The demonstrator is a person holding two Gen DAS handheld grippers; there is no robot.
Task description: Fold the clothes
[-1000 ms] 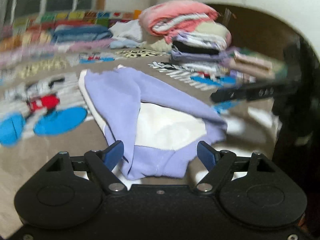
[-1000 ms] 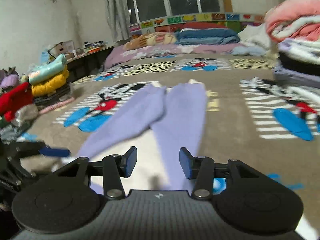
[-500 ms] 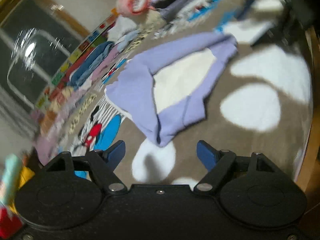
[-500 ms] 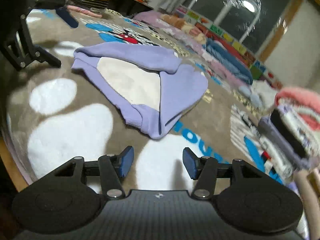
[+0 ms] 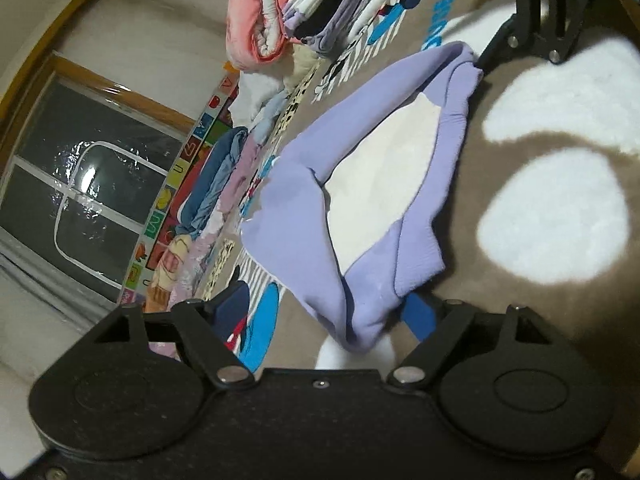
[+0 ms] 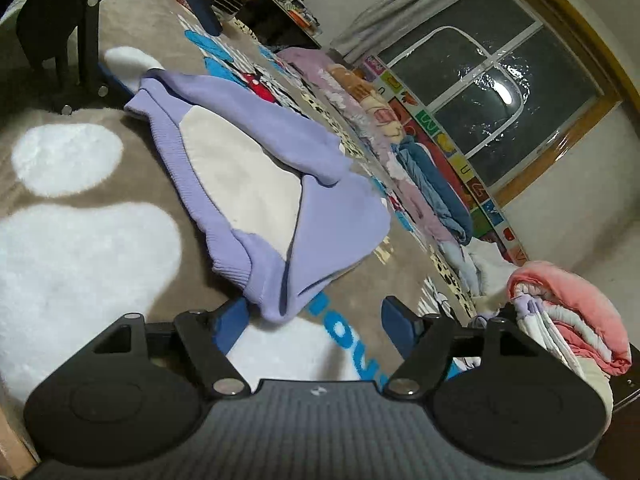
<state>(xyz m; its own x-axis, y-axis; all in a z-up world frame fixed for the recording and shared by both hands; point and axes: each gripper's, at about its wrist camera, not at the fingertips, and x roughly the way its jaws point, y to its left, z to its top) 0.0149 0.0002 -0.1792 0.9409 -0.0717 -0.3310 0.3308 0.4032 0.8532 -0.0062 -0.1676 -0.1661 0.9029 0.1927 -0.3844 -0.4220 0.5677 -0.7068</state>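
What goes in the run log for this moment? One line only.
task: fold clothes | lilac-and-cream knit sweatshirt flat on brown paw-print blanket | left gripper open at hem corner | right gripper open at opposite corner | no grasp

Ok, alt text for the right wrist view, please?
A purple and cream sweatshirt lies partly folded on a patterned blanket, one hem corner between the open right gripper fingers. The left gripper sits at the far corner.

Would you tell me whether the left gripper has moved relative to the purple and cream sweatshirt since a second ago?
Yes. The left gripper has closed in on the hem corner of the purple and cream sweatshirt, judged against the white patches of the blanket.
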